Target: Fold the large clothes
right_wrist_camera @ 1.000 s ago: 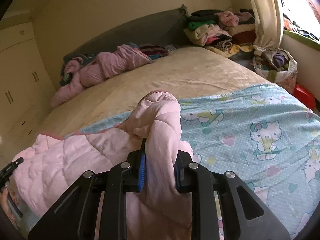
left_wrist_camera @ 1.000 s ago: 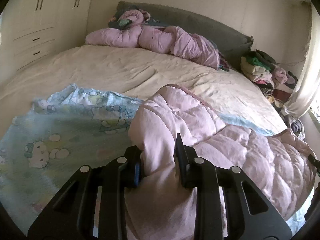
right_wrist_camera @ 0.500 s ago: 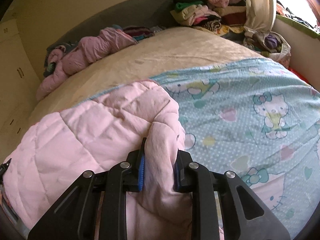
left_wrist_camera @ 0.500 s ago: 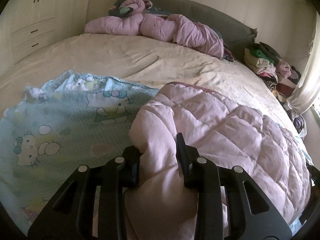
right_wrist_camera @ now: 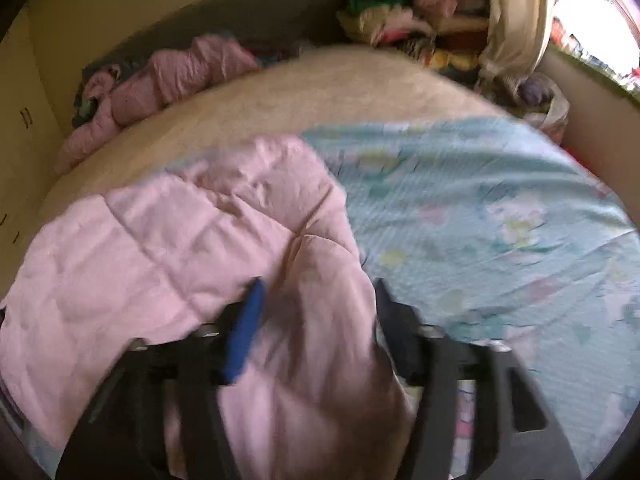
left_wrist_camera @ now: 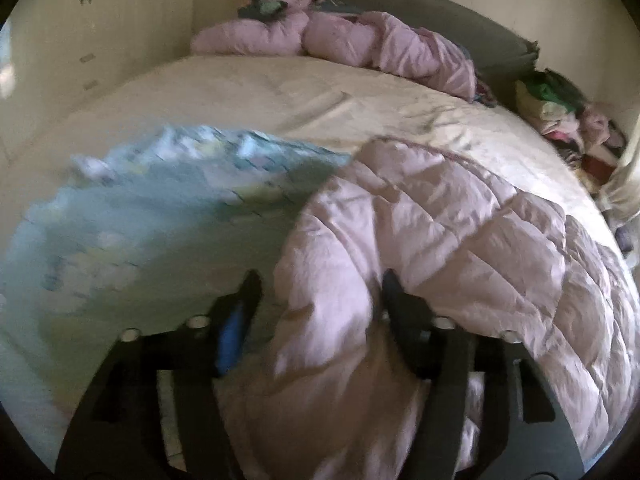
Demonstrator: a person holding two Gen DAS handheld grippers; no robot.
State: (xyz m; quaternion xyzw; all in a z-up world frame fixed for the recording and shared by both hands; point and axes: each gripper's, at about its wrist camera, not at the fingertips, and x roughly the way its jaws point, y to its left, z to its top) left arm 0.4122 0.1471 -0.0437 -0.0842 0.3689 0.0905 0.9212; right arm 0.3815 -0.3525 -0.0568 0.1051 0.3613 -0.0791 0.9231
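A pink quilted garment [left_wrist_camera: 460, 240] lies folded over on a pale blue cartoon-print sheet [left_wrist_camera: 140, 220] on the bed. My left gripper [left_wrist_camera: 320, 280] straddles a bunched corner of it. Its jaws are opening, and a gap shows between the blue pad [left_wrist_camera: 236, 328] and the fabric. In the right wrist view the same pink garment [right_wrist_camera: 160, 240] spreads to the left over the blue sheet [right_wrist_camera: 480, 208]. My right gripper [right_wrist_camera: 319, 284] also has its jaws opening, with a fold of the garment lying loose between them.
The cream bedsheet [left_wrist_camera: 280, 96] stretches back to a grey headboard, where another pink quilted bundle [left_wrist_camera: 360, 40] lies. A pile of mixed clothes [right_wrist_camera: 400, 20] sits at the far corner by a curtain [right_wrist_camera: 516, 20]. A white wardrobe [left_wrist_camera: 100, 20] stands left of the bed.
Both grippers sank with the pink garment, which now lies flatter on the bed. Both pairs of jaws, earlier pinched on its corners, have spread wide.
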